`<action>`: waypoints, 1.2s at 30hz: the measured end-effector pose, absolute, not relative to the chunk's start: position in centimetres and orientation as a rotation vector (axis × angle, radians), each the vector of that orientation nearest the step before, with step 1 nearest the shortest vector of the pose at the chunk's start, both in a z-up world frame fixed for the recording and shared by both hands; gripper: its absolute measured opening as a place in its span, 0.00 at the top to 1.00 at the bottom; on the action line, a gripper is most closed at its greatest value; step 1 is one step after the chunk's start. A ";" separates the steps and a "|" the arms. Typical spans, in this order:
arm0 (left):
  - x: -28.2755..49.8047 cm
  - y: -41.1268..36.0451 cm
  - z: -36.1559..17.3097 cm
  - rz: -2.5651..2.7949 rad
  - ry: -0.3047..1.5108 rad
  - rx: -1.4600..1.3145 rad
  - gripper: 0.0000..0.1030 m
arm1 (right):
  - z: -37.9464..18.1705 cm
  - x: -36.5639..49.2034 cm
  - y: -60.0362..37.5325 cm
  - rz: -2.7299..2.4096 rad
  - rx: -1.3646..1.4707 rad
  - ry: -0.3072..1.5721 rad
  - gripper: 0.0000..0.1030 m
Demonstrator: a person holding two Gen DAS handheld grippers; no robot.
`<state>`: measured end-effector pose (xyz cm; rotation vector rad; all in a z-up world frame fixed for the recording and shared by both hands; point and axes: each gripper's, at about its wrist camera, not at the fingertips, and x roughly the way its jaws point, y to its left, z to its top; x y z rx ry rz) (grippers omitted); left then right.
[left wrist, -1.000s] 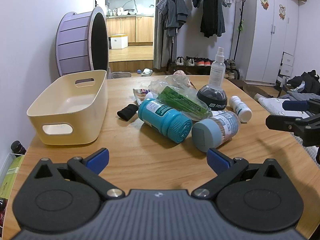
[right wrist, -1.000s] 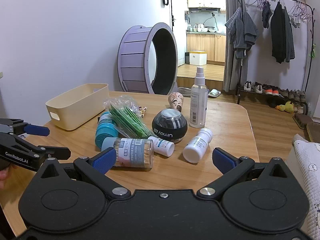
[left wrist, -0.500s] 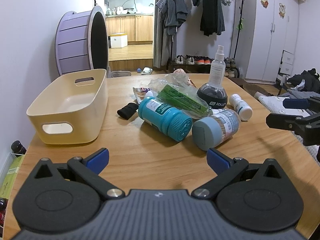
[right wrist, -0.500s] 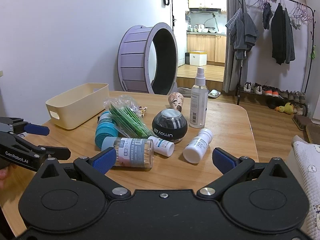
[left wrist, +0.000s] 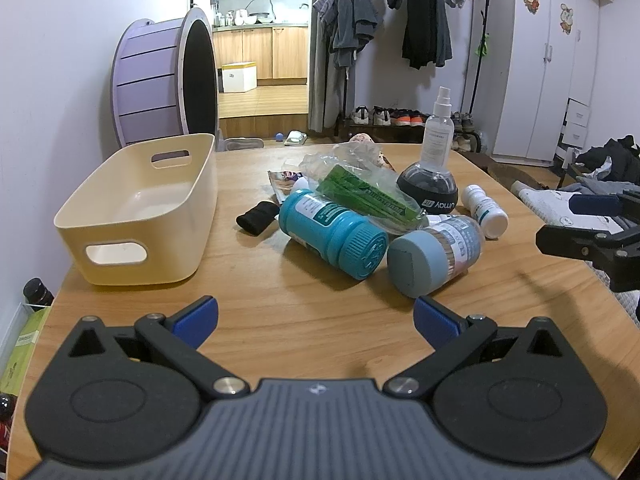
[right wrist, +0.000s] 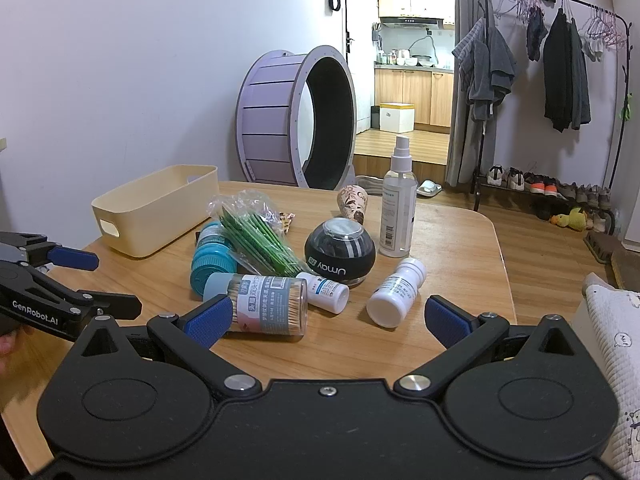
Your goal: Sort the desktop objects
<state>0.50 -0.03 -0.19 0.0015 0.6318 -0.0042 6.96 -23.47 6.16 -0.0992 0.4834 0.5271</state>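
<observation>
A cream basket (left wrist: 136, 208) (right wrist: 156, 208) stands empty at the table's left. Beside it lies a cluster: a teal bottle (left wrist: 332, 232) (right wrist: 212, 256), a toothpick jar (left wrist: 436, 252) (right wrist: 264, 304), a green packet in a clear bag (left wrist: 368, 196) (right wrist: 260, 236), a black gyro ball (left wrist: 434, 194) (right wrist: 340, 254), a spray bottle (left wrist: 438, 128) (right wrist: 398, 204), two small white bottles (right wrist: 394, 292) (right wrist: 326, 286) and a black cloth piece (left wrist: 258, 216). My left gripper (left wrist: 316, 316) is open near the front edge, short of the cluster. My right gripper (right wrist: 328, 314) is open, just short of the toothpick jar.
The wooden table (left wrist: 304, 312) has bare surface in front of the cluster. A purple wheel (left wrist: 164, 88) stands behind the table, with a clothes rack (right wrist: 560, 80) and shoes beyond. A patterned cup (right wrist: 352, 200) lies at the back of the cluster.
None of the objects has moved; both grippers stay open and almost still, with only a slight shift of view.
</observation>
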 end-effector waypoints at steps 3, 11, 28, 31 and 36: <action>0.6 0.0 -0.2 -0.004 0.631 0.000 0.00 | 6.1 6.9 -23.3 0.527 -0.107 0.482 0.00; 0.4 0.0 -0.3 -0.002 0.628 0.006 0.00 | 5.9 7.0 -22.9 0.523 -0.113 0.480 0.00; 0.3 0.1 -0.3 -0.001 0.633 0.001 0.00 | 6.1 6.9 -22.9 0.528 -0.114 0.482 0.00; 0.3 0.2 -0.3 0.000 0.633 0.001 0.00 | 6.1 6.8 -23.0 0.529 -0.114 0.482 0.00; 0.3 0.2 -0.2 0.000 0.635 0.003 0.00 | 6.1 6.9 -23.1 0.531 -0.113 0.482 0.00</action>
